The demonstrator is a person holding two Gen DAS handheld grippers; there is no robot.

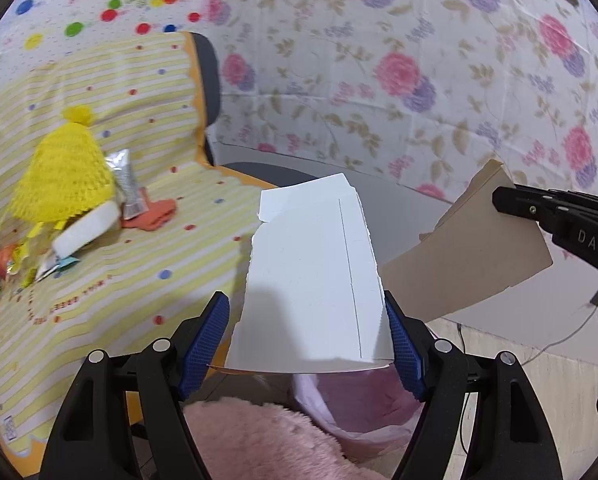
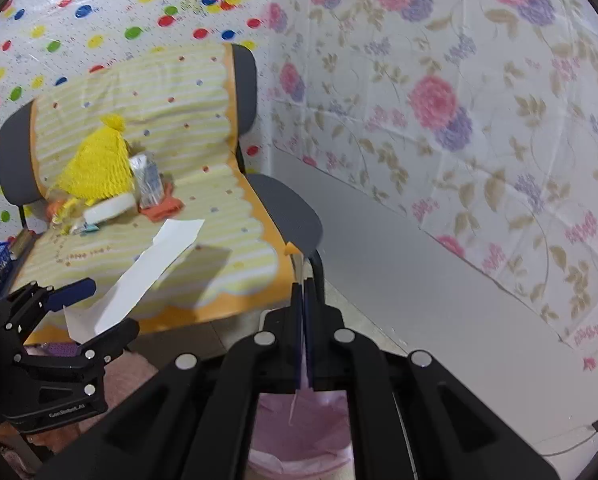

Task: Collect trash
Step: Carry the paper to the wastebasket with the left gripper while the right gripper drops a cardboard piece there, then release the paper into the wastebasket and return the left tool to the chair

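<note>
Above the pink-lined bin (image 2: 299, 440), your left gripper (image 1: 307, 344) pinches a torn white cardboard sheet (image 1: 311, 276), your right gripper (image 2: 303, 304) a thin beige card (image 1: 471, 256).

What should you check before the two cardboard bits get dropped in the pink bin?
1. Left gripper holds the white card across its width: ok.
2. Right gripper is shut on the brown card: ok.
3. Pink-lined bin sits under the right gripper: ok.
4. White card is over the bin's mouth: cannot tell.
5. More trash waits on the chair, like the yellow net: not ok.
</note>
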